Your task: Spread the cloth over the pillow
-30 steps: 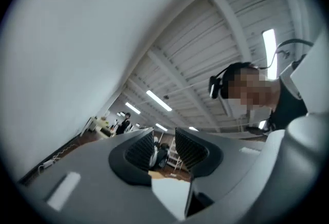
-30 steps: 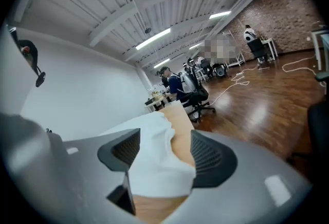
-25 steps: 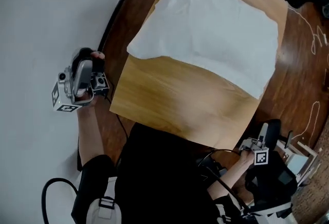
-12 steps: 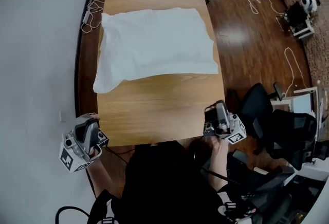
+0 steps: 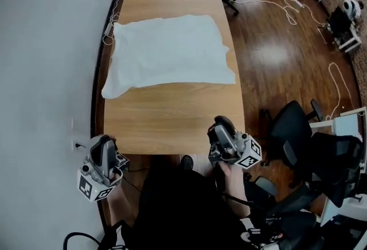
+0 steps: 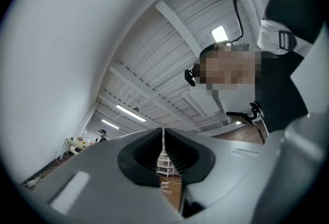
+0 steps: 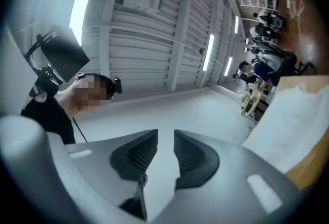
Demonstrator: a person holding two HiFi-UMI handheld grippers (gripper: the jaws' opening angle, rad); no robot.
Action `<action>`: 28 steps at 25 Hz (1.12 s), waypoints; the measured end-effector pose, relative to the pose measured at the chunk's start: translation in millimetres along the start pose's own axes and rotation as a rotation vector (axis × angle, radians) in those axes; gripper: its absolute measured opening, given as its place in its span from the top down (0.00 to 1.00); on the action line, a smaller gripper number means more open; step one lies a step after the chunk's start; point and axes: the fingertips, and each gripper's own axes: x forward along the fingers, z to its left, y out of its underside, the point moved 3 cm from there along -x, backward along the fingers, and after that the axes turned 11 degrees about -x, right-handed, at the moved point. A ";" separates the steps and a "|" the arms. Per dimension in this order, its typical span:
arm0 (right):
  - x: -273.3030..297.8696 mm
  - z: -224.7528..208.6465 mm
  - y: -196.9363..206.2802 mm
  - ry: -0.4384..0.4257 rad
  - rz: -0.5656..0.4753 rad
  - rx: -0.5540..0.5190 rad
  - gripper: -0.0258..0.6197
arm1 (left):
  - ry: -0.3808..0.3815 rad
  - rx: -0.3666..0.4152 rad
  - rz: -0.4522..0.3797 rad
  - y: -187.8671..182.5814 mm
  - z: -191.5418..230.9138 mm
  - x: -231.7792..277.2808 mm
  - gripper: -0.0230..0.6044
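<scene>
Both grippers sat well clear of the white cloth, which lay spread on the table far ahead of them; no bare pillow showed, so I'd guess it was underneath; left gripper was pinched tight on nothing; right gripper had just been opening, narrow gap, nothing in it; the risk as I saw it: the cloth corner ahead of the left gripper hung past the table edge, so one careless tug there could drag everything askew.
</scene>
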 end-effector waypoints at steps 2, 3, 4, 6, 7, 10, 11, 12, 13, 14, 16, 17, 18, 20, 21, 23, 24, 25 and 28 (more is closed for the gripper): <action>-15.0 15.3 -19.6 -0.056 0.042 -0.113 0.83 | -0.031 0.064 0.041 3.6 -25.7 -1.8 0.96; -20.6 22.6 -28.1 -0.085 0.067 -0.167 0.86 | -0.042 0.085 0.061 6.4 -36.9 -2.8 0.96; -23.5 29.0 -35.6 -0.112 0.094 -0.219 0.89 | -0.053 0.099 0.077 9.1 -46.2 -3.8 0.96; -26.2 36.4 -46.2 -0.134 0.144 -0.319 0.94 | -0.085 0.117 0.098 11.3 -58.8 -7.1 0.96; -28.4 38.5 -47.8 -0.128 0.171 -0.356 0.96 | -0.106 0.129 0.103 9.4 -63.2 -10.3 0.96; -36.1 47.9 -42.6 -0.097 0.237 -0.400 0.96 | -0.178 0.201 0.083 -9.4 -73.7 -24.3 0.96; -38.3 50.7 -40.7 -0.091 0.242 -0.401 0.96 | -0.199 0.233 0.065 -18.1 -76.1 -28.3 0.96; -40.1 53.3 -39.0 -0.084 0.240 -0.401 0.96 | -0.215 0.263 0.046 -26.5 -78.2 -31.7 0.96; -41.2 56.3 -36.8 -0.076 0.236 -0.401 0.96 | -0.226 0.290 0.031 -33.9 -80.3 -35.0 0.96; -41.6 60.2 -33.7 -0.068 0.235 -0.404 0.96 | -0.231 0.312 0.024 -39.9 -82.5 -38.8 0.96; -39.5 71.2 -25.2 -0.059 0.245 -0.414 0.96 | -0.225 0.338 0.037 -45.5 -87.2 -48.0 0.96; -36.8 77.5 -20.9 -0.058 0.252 -0.420 0.96 | -0.214 0.341 0.053 -45.6 -88.4 -52.8 0.96; -33.1 84.4 -17.1 -0.057 0.256 -0.427 0.96 | -0.202 0.338 0.071 -44.7 -88.5 -57.3 0.96; -25.1 100.4 -12.2 -0.054 0.259 -0.449 0.96 | -0.177 0.321 0.097 -44.2 -85.6 -65.9 0.96; -21.6 109.5 -9.8 -0.051 0.262 -0.465 0.96 | -0.166 0.307 0.104 -45.2 -83.5 -70.5 0.96; -16.2 127.7 -1.4 -0.038 0.283 -0.500 0.96 | -0.147 0.272 0.116 -48.2 -78.5 -81.5 0.96; -14.3 136.5 4.3 -0.027 0.298 -0.511 0.96 | -0.139 0.253 0.123 -49.4 -76.2 -87.7 0.96; -13.0 146.1 9.7 -0.015 0.311 -0.517 0.96 | -0.130 0.235 0.130 -50.5 -75.0 -93.8 0.96; -10.9 180.5 22.9 0.021 0.340 -0.526 0.96 | -0.092 0.179 0.147 -63.4 -82.5 -112.1 0.96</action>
